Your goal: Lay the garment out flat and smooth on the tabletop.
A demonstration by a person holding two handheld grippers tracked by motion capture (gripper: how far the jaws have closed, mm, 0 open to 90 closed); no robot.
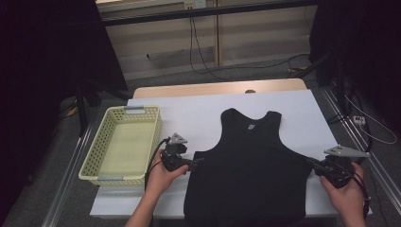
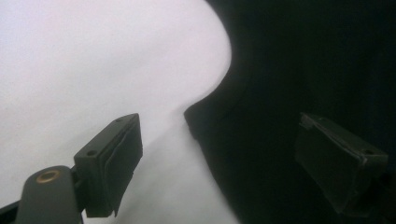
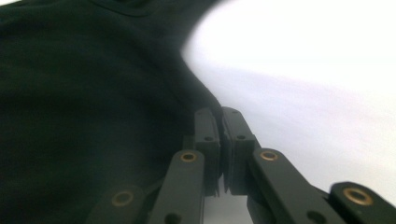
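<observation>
Up close, right tongs (image 3: 220,122) apparently pinch the black vest (image 3: 84,93) edge; left tongs (image 2: 233,158) gape

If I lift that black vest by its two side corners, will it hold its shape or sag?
The black vest lies flat and thin on the white cover, so it will probably sag between the right gripper and left gripper. It looks light. Its hem overhangs the near edge and may drag.

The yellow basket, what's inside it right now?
Nothing visible: the yellow basket shows a bare floor. Its near wall hides a strip along the closest inside edge.
</observation>
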